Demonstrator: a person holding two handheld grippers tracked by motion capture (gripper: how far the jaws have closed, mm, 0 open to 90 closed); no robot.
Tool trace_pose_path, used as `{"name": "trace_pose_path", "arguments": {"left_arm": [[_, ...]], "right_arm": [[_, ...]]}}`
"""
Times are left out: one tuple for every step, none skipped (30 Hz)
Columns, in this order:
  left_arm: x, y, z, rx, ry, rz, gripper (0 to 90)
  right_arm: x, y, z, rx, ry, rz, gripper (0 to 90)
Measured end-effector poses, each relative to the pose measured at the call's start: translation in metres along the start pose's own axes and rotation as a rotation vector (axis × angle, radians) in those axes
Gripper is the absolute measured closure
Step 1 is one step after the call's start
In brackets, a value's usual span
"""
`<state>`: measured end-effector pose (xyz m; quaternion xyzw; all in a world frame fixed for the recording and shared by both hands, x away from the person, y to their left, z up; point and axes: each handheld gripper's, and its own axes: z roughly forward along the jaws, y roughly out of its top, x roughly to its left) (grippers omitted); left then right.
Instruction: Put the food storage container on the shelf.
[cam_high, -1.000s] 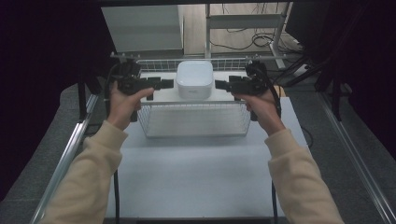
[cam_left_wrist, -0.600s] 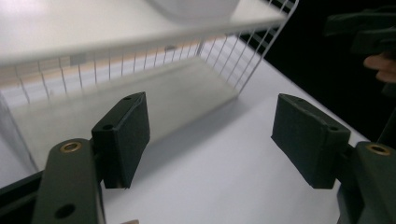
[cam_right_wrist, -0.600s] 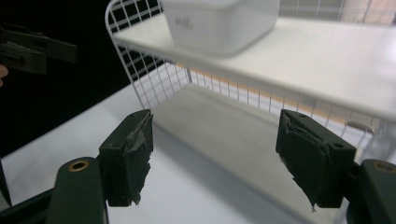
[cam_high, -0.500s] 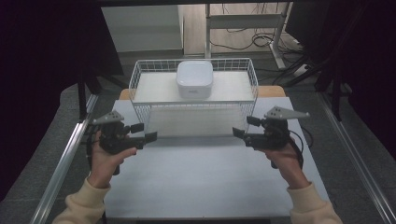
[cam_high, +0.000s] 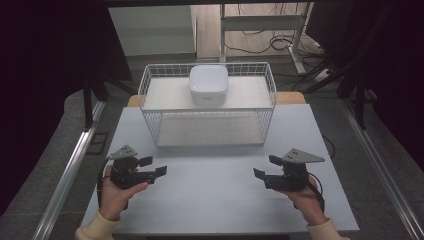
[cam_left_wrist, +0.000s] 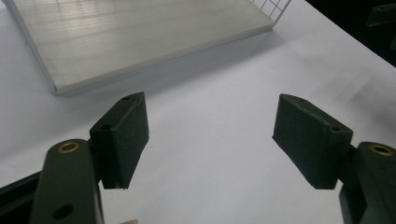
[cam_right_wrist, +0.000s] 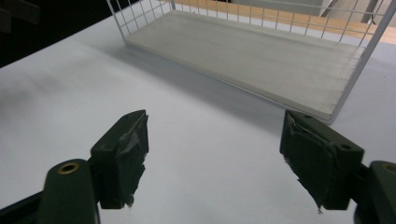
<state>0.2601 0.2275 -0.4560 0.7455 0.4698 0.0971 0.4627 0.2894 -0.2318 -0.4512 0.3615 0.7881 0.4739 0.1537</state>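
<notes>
Both my claws hang wide open and empty over the table (cam_high: 215, 200), left claw (cam_high: 154, 167) and right claw (cam_high: 262, 167) well apart from the white box (cam_high: 208, 84) on the wire rack (cam_high: 150, 80); reaching back carelessly, I could knock it off

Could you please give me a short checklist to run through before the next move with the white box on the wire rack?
1. Left tool open and empty: ok; in its own view the pads stand wide apart over bare table.
2. Right tool open and empty: ok, its jaws have just been opening.
3. Box settled: ok, it sits upright on the rack's top shelf.
4. Rack square on the table: ok.
5. Lower shelf free: ok.
6. Way from both tools to the rack unobstructed: ok.
</notes>
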Motion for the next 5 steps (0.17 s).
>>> {"name": "trace_pose_path", "arguments": {"left_arm": [[-0.0002, -0.0003, 0.0001, -0.002, 0.004, 0.003, 25.5], [-0.0001, -0.001, 0.0002, -0.005, 0.011, 0.007, 25.0], [0.0006, -0.0023, 0.0003, -0.009, 0.019, 0.011, 24.4], [0.0013, -0.0037, 0.0006, -0.011, 0.028, 0.012, 24.1], [0.0023, -0.006, 0.0014, -0.013, 0.038, 0.011, 24.0]], "right_arm": [[0.0003, -0.0012, -0.0004, -0.008, -0.001, -0.002, 22.3], [0.0006, -0.0021, -0.0006, -0.017, -0.001, -0.005, 21.7], [0.0008, -0.0032, -0.0007, -0.025, -0.004, -0.011, 21.3], [0.0009, -0.0045, -0.0004, -0.031, -0.007, -0.016, 20.8], [0.0007, -0.0057, 0.0004, -0.036, -0.009, -0.02, 19.9]]}}
